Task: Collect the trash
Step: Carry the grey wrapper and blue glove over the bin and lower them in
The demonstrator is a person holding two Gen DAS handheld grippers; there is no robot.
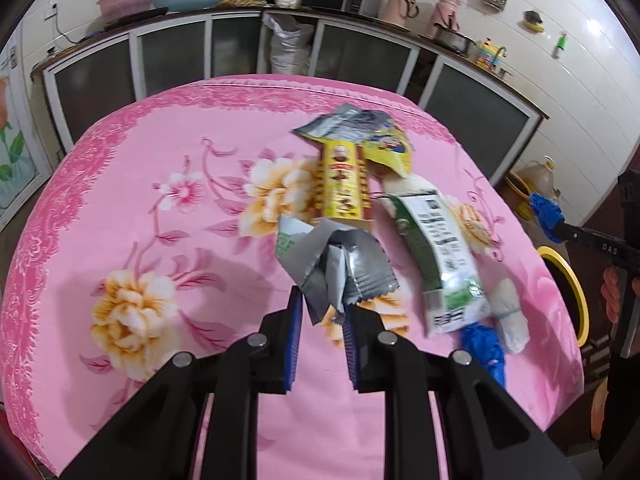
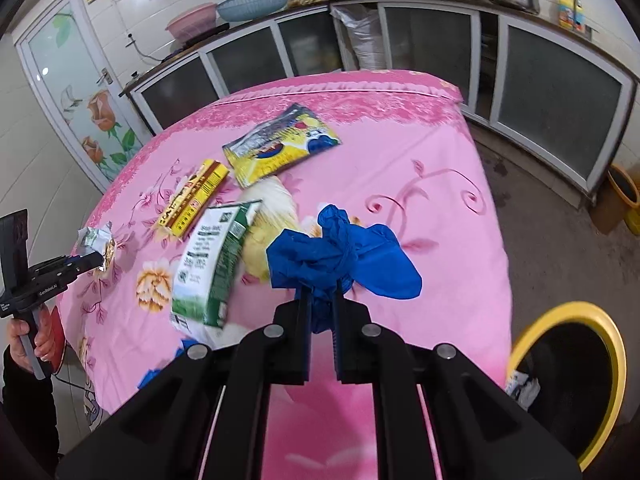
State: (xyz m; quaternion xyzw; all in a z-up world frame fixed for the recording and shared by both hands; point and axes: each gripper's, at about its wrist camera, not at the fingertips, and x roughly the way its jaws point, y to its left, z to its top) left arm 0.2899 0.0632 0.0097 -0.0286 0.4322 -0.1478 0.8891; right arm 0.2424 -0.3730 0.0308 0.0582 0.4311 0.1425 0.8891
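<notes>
My left gripper [image 1: 322, 308] is shut on a crumpled silver wrapper [image 1: 340, 268] and holds it over the pink flowered tablecloth [image 1: 160, 208]. My right gripper [image 2: 322, 300] is shut on a blue plastic glove [image 2: 340, 256] above the table's right side; it also shows in the left wrist view [image 1: 546, 214]. On the cloth lie a yellow box [image 2: 194, 198], a yellow and silver snack bag [image 2: 280, 146], a green and white carton [image 2: 212, 268] and a white wad [image 2: 272, 204]. Another blue piece [image 1: 484, 350] lies near the front edge.
A bin with a yellow rim [image 2: 576, 376] stands on the floor at the table's right, with some trash inside. Kitchen cabinets [image 2: 440, 40] run behind the table. A second yellow bucket [image 2: 624, 196] stands by the cabinets.
</notes>
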